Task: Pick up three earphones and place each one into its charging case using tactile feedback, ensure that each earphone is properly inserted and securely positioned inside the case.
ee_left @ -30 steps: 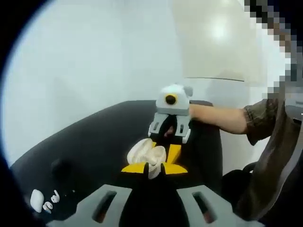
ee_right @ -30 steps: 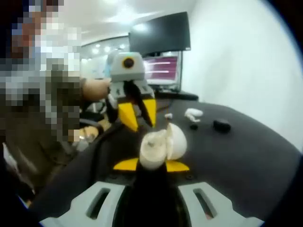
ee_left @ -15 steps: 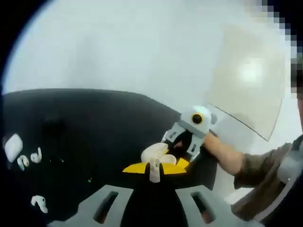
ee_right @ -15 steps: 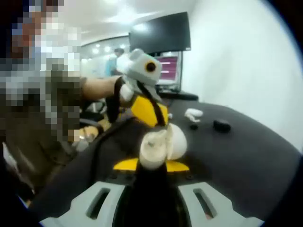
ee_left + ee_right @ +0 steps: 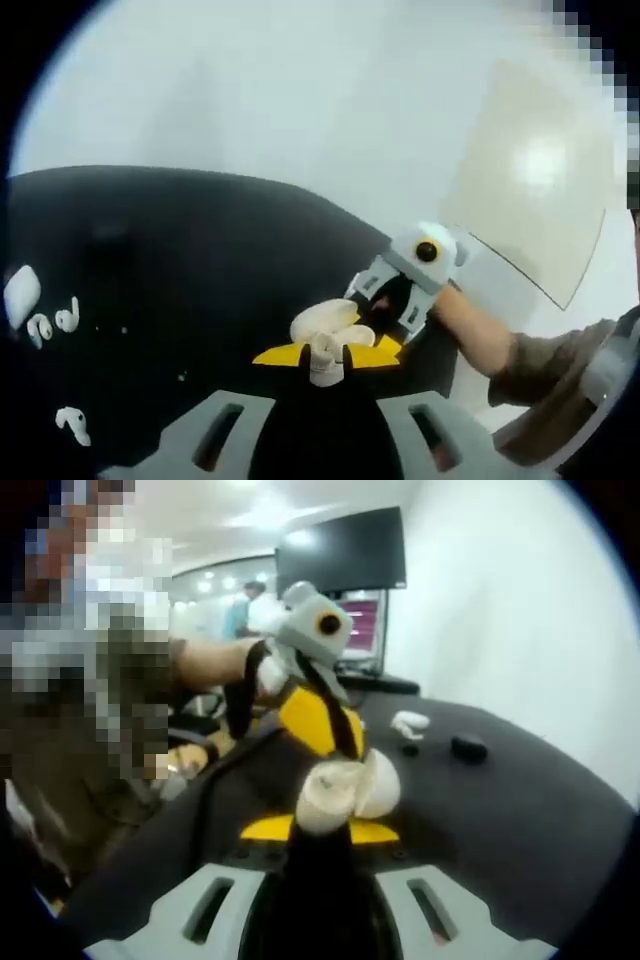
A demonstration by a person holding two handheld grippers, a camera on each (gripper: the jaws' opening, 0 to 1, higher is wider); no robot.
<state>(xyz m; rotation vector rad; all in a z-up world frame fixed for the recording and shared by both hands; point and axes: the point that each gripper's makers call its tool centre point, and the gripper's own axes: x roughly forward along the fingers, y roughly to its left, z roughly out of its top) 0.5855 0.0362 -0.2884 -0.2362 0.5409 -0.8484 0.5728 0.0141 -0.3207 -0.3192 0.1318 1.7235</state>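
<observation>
Black tabletop [image 5: 200, 260] under me, white wall behind, and both my tools are up off it, meeting nose to nose.

Nearest in the left gripper view, my left gripper [image 5: 327, 358] has its yellow-tipped jaws pinched on a white earphone [image 5: 325, 352], stem down between the tips. Touching it from beyond sits the open white charging case [image 5: 325, 322], and behind that my right gripper [image 5: 395, 300] comes in from the right with my hand on it. I judge the earphone is being fed into the case; seating is not something I can confirm.

In the right gripper view, my right gripper [image 5: 318, 830] clamps the open charging case [image 5: 350, 785] upright, lid swung back, so the sockets face the other tool. My left gripper [image 5: 318, 720] tips down onto it from just behind, yellow jaws closed.

Further off, near the tabletop's left edge in the left gripper view, lie another white case [image 5: 22, 296], two loose earphones [image 5: 52, 322] beside it and a third earphone [image 5: 72, 424] apart.

At the far edge in the right gripper view: a keyboard and monitor [image 5: 345, 550], writing too blurred to read.
</observation>
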